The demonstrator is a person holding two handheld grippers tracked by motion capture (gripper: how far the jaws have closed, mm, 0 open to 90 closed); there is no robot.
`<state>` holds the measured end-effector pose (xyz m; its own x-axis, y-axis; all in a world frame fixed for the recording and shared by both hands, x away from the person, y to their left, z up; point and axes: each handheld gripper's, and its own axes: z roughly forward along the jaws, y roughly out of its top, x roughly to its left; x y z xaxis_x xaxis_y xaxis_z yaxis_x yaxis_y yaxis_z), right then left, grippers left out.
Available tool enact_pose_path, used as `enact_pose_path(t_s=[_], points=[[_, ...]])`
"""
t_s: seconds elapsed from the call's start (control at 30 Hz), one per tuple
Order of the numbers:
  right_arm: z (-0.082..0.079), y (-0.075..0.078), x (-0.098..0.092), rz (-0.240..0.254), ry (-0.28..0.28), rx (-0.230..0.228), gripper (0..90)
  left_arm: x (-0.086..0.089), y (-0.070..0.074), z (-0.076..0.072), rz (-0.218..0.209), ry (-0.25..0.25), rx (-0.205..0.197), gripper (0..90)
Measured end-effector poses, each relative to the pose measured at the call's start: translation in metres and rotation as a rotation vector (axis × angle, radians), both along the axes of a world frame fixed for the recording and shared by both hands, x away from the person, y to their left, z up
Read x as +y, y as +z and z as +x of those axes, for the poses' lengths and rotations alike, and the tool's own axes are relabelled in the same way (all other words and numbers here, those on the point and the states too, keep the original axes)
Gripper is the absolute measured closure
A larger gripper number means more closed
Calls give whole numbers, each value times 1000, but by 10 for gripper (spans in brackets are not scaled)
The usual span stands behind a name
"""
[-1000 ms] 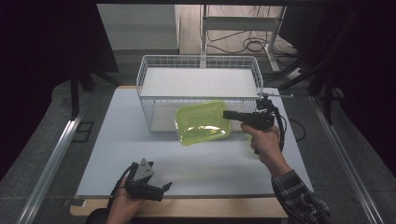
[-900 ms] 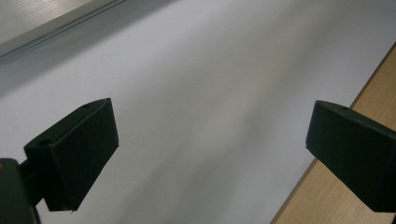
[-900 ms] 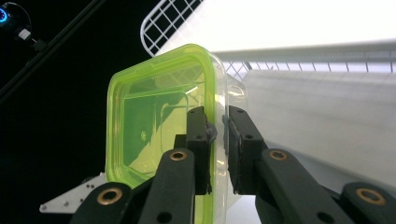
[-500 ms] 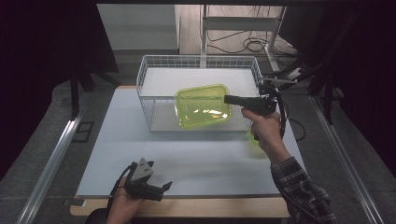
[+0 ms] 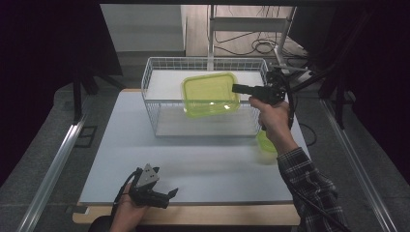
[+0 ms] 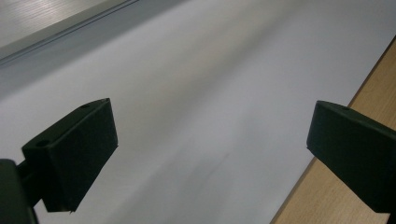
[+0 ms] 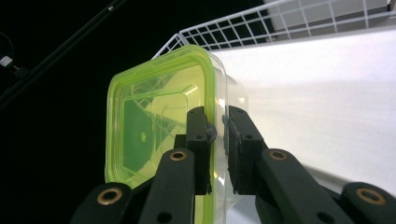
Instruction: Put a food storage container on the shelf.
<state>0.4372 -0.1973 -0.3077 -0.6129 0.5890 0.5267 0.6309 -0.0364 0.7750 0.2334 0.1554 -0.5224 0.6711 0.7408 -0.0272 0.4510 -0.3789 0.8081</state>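
One box [image 5: 211, 94] is pinched by its rim in your right gripper [image 5: 235, 88] above the basket [image 5: 153, 104] at 12 o'clock, lowering remains, and your left gripper [image 5: 170, 194] rests open at 7 o'clock.

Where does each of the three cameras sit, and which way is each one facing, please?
High view: above the person's side of the table, looking forward and down; both forearms, left claw, right claw.
Left gripper view: on the left claw, facing the bare table near its wooden edge; jaws wide apart.
Right gripper view: on the right claw, facing the wire basket; jaws pinch the green container.
Shared: high and right gripper views show container and basket.
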Motion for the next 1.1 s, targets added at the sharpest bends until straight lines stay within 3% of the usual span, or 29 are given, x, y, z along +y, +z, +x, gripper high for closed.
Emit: enact_pose_path(t_s=[0.33, 0.6, 1.1], points=[[18, 8, 8, -23, -29, 0, 796, 0, 0, 0, 8, 1, 3, 16], [32, 8, 13, -20, -62, 11, 796, 0, -1, 0, 12, -3, 5, 16], [50, 4, 21, -80, -145, 13, 771, -2, -2, 0, 25, -11, 9, 16]])
